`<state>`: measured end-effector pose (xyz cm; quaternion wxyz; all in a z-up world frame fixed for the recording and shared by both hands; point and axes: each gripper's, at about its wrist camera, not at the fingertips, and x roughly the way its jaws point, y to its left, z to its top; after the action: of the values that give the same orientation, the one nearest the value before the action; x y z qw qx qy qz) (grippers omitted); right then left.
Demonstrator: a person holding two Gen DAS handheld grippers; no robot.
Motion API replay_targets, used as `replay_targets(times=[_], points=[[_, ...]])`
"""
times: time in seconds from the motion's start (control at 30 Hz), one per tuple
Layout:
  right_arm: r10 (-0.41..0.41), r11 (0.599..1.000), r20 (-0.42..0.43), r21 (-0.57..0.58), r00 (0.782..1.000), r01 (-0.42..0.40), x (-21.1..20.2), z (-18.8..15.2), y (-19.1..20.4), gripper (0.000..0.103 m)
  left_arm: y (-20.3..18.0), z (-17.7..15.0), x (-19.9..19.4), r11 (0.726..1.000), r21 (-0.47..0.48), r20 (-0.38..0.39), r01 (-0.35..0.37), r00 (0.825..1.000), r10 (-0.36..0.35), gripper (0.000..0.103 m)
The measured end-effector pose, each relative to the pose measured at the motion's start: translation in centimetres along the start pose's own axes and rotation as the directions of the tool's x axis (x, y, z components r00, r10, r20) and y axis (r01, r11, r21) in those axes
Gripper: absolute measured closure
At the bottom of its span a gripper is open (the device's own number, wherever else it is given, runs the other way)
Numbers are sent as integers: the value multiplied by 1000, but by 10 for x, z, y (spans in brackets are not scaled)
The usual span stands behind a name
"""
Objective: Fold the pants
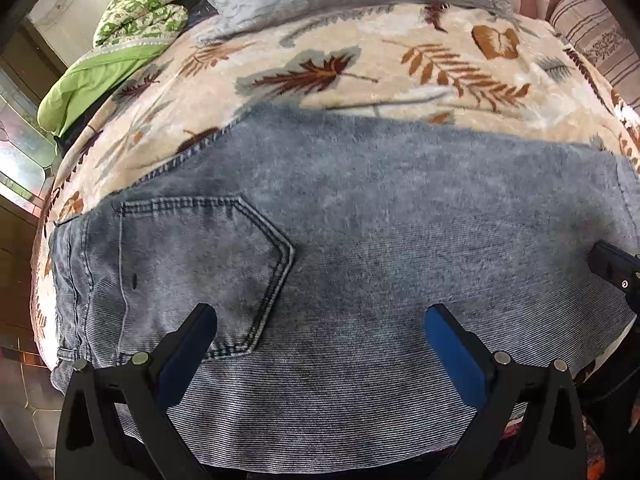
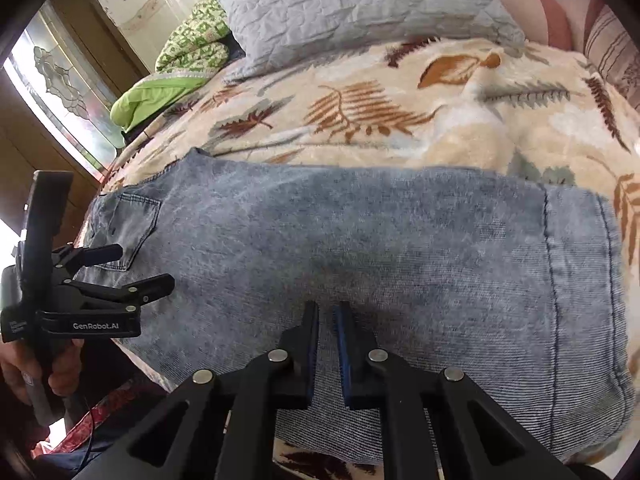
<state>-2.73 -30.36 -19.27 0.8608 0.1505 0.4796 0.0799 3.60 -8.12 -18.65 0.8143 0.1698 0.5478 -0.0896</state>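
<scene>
Both hand-held grippers are black plastic with blue pads and hang above the jeans. On the left hand-held gripper (image 1: pixel 320 320) the jaws stand wide apart, with only denim below them and nothing between. On the right hand-held gripper (image 2: pixel 327 316) the jaws are closed to a thin slit; whether they pinch any cloth I cannot tell.

The jeans (image 1: pixel 360 220) are of pale blue, washed denim with a fine ribbed weave. They lie flat as a long band across the bed, on a soft fleece blanket (image 1: pixel 360 56) printed with brown leaves. A five-cornered back pocket (image 1: pixel 192 264) has dark double stitching.

Only the right wrist view shows the stitched hem (image 2: pixel 580 280) of the leg and the hand (image 2: pixel 60 368) that holds the left tool. Behind lie a grey quilted pillow (image 2: pixel 360 8) and a green patterned quilt (image 2: pixel 192 44).
</scene>
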Motion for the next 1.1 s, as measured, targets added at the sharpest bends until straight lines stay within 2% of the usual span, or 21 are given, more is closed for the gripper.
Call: replay_targets(times=[0.17, 0.33, 0.53, 0.73, 1.1], points=[[-44, 999, 59, 12, 997, 44, -7, 5, -4, 92, -7, 9, -7, 999, 11, 16, 35, 999, -35, 0], [-86, 994, 23, 62, 996, 85, 3, 7, -19, 92, -24, 17, 0, 997, 62, 6, 55, 998, -56, 0], [-63, 997, 23, 51, 998, 62, 12, 8, -25, 92, -41, 14, 18, 993, 101, -40, 65, 997, -61, 0], [10, 995, 31, 101, 999, -13, 17, 12, -36, 91, -36, 13, 23, 991, 78, -25, 107, 994, -105, 0], [86, 980, 54, 177, 995, -94, 21, 11, -48, 91, -41, 3, 21, 991, 86, 22, 98, 995, -100, 0]])
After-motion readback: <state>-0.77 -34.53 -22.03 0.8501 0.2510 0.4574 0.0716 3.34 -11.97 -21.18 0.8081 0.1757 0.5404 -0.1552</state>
